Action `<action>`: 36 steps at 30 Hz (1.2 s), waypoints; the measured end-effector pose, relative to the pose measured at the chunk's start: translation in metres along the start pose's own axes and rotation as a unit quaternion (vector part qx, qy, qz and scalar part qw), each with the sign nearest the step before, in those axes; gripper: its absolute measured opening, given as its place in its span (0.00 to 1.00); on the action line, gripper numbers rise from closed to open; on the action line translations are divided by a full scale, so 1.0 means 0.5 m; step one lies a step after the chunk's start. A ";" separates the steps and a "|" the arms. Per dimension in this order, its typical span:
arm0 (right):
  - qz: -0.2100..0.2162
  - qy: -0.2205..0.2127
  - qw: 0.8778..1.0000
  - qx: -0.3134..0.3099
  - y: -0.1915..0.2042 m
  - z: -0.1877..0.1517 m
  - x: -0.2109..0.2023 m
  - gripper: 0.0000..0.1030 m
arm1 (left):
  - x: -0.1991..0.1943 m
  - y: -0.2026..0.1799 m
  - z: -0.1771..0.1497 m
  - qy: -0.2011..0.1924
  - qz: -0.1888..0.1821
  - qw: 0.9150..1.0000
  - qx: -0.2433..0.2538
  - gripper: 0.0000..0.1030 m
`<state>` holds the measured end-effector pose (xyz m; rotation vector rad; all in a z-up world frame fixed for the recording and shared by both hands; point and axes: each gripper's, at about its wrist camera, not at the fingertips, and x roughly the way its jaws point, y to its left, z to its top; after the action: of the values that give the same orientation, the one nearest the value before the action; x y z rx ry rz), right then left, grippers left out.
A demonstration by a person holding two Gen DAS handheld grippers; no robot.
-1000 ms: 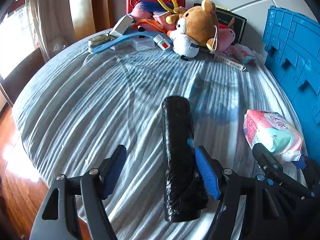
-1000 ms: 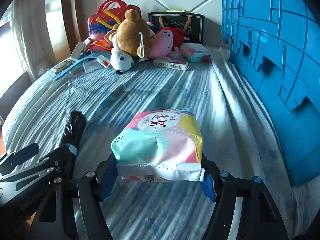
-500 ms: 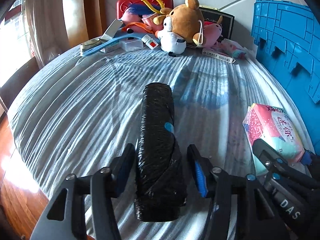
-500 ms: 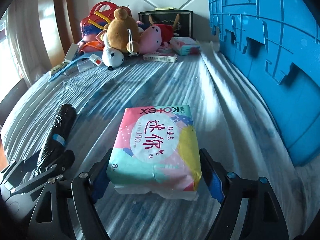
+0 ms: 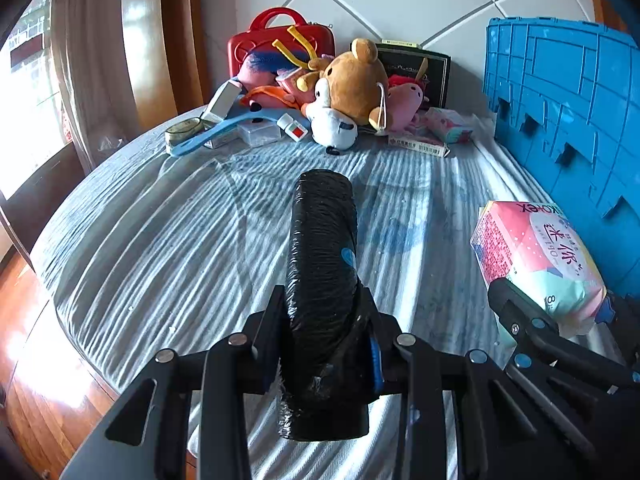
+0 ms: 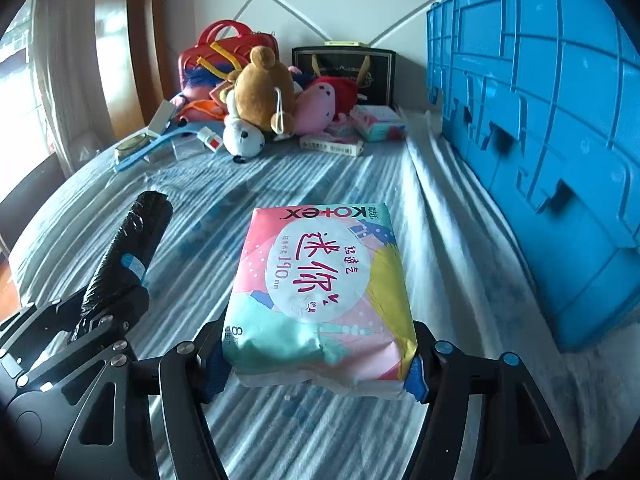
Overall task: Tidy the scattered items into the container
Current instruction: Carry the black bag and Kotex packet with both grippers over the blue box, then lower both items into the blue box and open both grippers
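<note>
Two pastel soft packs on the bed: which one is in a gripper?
The near Kotex pack, clamped in the right gripper; the smaller pastel pack lies free by the plush toys.

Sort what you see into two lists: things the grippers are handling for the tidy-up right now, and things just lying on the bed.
In hand for the job:
- black roll, clamped by left gripper
- Kotex pack, clamped by right gripper
- blue crate, the likely container

Lying about:
- teddy bear
- red case
- pink plush
- black gift bag
</note>
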<state>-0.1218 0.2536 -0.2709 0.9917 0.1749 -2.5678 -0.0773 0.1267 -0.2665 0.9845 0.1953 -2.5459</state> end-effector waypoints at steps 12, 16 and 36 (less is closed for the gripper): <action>-0.020 -0.133 0.991 -0.002 -0.018 0.223 -0.311 0.65 | -0.302 -0.033 0.233 -0.122 -0.036 0.992 0.013 0.32; -0.047 -0.179 0.983 0.000 -0.067 0.301 -0.423 0.65 | -0.384 -0.098 0.309 -0.146 -0.073 0.986 0.023 0.32; -0.166 -0.127 0.977 -0.029 -0.706 0.562 -0.406 0.65 | -0.282 -0.802 0.564 0.008 -0.170 0.980 0.103 0.32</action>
<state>-0.2971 0.5704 0.0665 0.6478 0.3687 -2.9435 -0.3227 0.4604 0.0317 1.1318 0.1138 -2.9174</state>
